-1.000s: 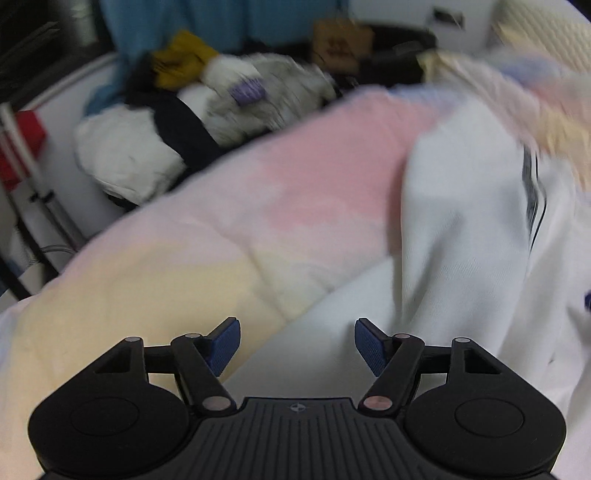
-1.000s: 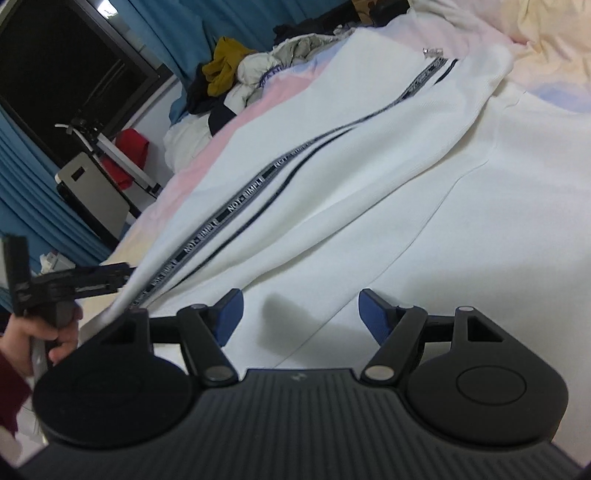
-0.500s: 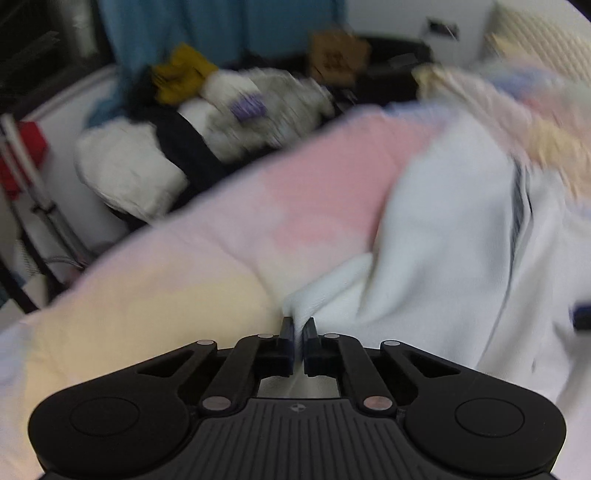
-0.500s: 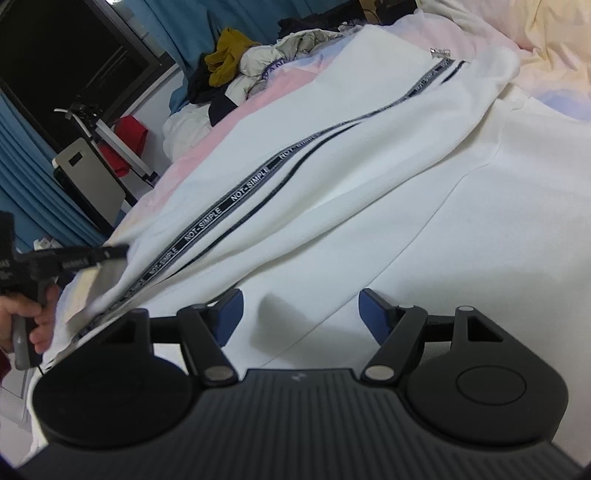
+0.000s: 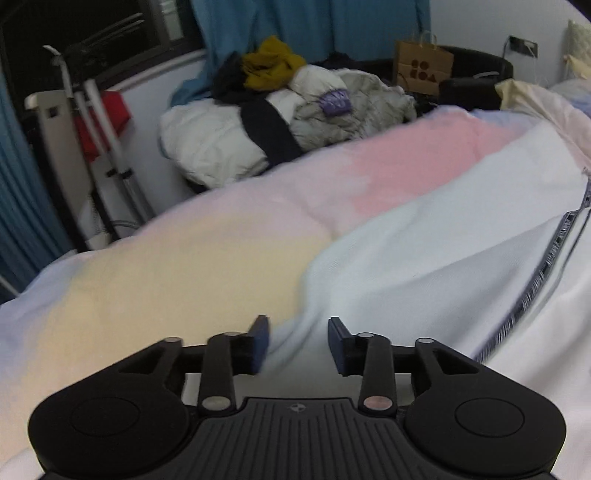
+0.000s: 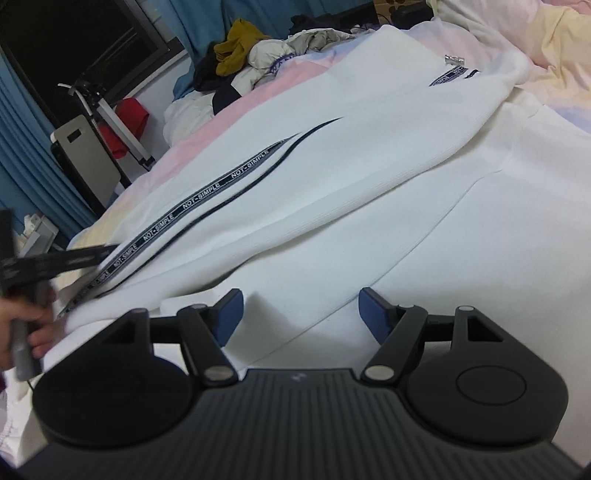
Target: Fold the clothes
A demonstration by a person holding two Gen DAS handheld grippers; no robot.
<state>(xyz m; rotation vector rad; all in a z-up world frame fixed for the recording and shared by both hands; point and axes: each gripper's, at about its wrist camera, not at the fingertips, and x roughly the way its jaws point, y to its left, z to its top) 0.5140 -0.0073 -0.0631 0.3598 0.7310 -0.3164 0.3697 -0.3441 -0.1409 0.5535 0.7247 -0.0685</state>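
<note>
**White jacket spread on the bed, both grippers parted**

From where I stand, the white garment [image 6: 369,177] lies across the pastel bedcover [image 5: 192,266], a long panel folded over the body of it. A dark printed tape reading NOT-SIMPLE [image 6: 207,192] runs along that panel from about 8 o'clock up toward 1 o'clock in the right wrist view, with a thin dark line beside it and a small metal zip pull [image 6: 453,58] near the far end.

The left gripper [image 5: 298,341] has its blue pads [image 5: 258,343] apart, and the near edge of the white cloth sits in the gap between them, not clamped. In the right wrist view this same tool shows as a dark bar at 9 o'clock, held by a hand [image 6: 26,325], its tip at the lower end of the tape.

The right gripper [image 6: 301,314] hovers low over the white fabric with its fingers wide apart, holding nothing.

Beyond the bed, at 12 o'clock in the left wrist view, a heap of clothes [image 5: 280,107] rests against blue curtains [image 5: 295,26], with a brown paper bag [image 5: 423,66] to its right.
</note>
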